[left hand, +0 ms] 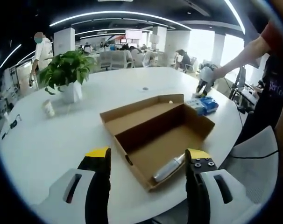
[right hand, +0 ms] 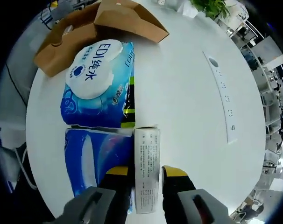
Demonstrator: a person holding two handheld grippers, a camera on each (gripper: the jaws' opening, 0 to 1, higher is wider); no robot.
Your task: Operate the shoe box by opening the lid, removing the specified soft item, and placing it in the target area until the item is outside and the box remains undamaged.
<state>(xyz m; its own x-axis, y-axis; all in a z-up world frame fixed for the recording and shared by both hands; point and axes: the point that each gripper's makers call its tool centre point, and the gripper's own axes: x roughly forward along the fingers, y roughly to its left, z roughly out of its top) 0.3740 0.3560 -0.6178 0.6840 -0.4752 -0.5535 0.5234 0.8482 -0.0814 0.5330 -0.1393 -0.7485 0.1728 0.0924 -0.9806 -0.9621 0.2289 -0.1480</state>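
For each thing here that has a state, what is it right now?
shoe box: open, lid folded back flat on the table
silver item: lying inside the box, at its near corner
wipes packs: out of the box, lying side by side on the table
white carton: between the right gripper's jaws
left gripper: open, holding nothing
right gripper: shut on the white carton
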